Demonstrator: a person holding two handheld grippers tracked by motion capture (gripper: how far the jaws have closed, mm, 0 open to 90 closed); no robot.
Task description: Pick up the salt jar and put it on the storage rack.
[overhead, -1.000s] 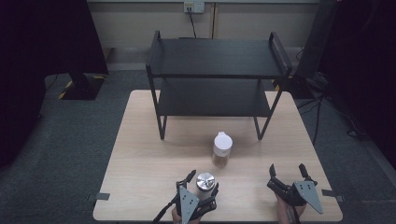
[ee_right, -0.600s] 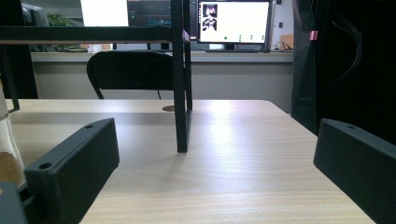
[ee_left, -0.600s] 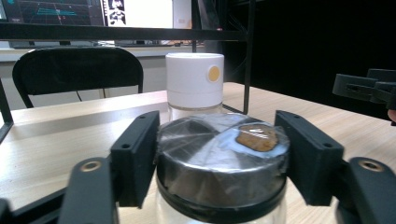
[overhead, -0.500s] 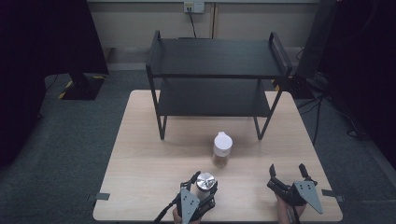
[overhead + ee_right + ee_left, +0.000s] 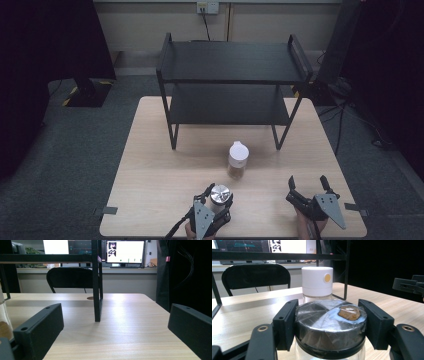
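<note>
- Left gripper (image 5: 218, 196) is sitting at the near edge of the table (image 5: 150, 165), its jaws having just been closing; both pads are now pressing on the sides of the dark-lidded jar (image 5: 219, 194), which is standing upright on the table between them.
- In the left gripper view the lid of the dark-lidded jar (image 5: 330, 323) is showing a wrinkled film cover with a brown patch.
- White-capped jar (image 5: 238, 160) is standing upright just beyond the held jar, in front of the black shelf rack (image 5: 232, 65), apart from both.
- Right gripper (image 5: 308, 183) is resting near the table's near right edge, jaws standing wide apart with nothing between them.
</note>
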